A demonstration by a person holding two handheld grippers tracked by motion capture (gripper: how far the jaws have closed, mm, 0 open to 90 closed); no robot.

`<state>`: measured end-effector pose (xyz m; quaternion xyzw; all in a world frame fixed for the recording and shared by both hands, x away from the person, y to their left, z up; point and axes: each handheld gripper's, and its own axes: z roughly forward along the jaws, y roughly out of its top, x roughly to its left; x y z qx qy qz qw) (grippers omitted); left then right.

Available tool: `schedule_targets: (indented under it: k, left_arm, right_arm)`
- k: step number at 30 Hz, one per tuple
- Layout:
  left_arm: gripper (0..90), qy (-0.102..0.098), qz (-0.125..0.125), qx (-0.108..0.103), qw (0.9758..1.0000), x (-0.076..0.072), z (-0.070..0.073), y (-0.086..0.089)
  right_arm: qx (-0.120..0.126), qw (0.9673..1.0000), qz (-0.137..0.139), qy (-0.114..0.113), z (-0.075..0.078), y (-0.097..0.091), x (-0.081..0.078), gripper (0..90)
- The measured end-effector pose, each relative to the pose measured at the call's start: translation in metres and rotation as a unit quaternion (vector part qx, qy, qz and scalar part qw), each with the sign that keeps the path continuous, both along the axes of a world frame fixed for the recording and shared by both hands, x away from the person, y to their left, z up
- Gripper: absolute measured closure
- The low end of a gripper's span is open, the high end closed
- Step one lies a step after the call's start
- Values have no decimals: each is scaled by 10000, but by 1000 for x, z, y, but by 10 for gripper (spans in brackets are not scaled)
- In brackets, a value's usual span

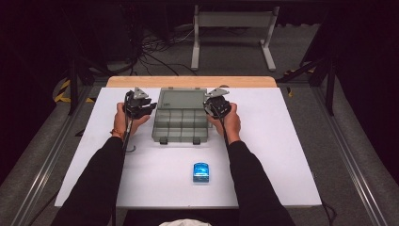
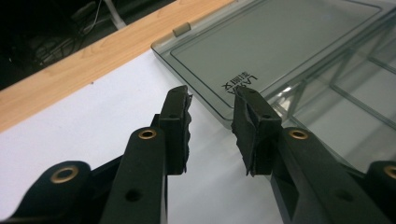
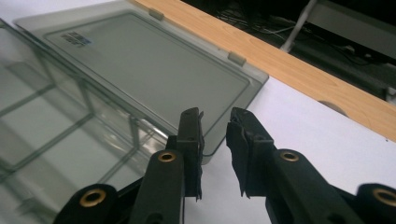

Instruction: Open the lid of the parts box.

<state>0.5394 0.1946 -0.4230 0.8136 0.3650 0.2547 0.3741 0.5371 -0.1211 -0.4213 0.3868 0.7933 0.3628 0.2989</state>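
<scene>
High view first: a white table (image 1: 282,155) carries a smoky clear compartment box (image 1: 181,123) with its lid (image 1: 182,99) folded flat open toward the far wooden edge (image 1: 188,81). The left gripper (image 1: 139,106) sits just beside the box's left side, near the hinge line, and the right gripper (image 1: 215,104) just beside its right side, so the box lies between the two tools. A small blue object (image 1: 201,172) rests nearer the person, well apart from both grippers (I cannot tell what it is).

Left gripper view: the left gripper (image 2: 211,122) has its jaws spread with a clear gap, holding nothing. The lid's corner (image 2: 219,109) lies just beyond the tips, the right-hand jaw over its edge; whether they touch I cannot tell. The box's dividers (image 2: 345,88) show at right.

Right gripper view: the right gripper (image 3: 215,140) is likewise parted and empty. The lid's near corner (image 3: 210,149) sits by the left-hand jaw, compartments (image 3: 60,121) farther left.
</scene>
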Motion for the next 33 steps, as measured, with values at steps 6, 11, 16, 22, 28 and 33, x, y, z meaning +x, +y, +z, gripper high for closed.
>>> schedule_targets:
  k: [6,11,16,22,28,33]
  left_arm:
    - [658,-204,-160,126,9996,-16,12,6]
    - [652,-373,-383,124,9985,-33,22,11]
    - [639,-547,-585,128,9967,-50,30,16]
    - [625,-714,-826,37,9940,-71,38,22]
    - [595,-836,-1052,-19,9909,-88,42,25]
    - [553,-891,-1228,-33,9884,-103,40,28]
  right_arm:
    - [23,9997,231,-51,10,0,-14,738]
    - [117,9990,416,-71,17,-5,-28,729]
    - [170,9980,597,-109,23,-11,-42,722]
    - [160,9962,838,-146,28,-18,-58,712]
    - [141,9937,1091,-196,32,-24,-75,704]
    - [135,9910,1317,-176,32,-27,-89,689]
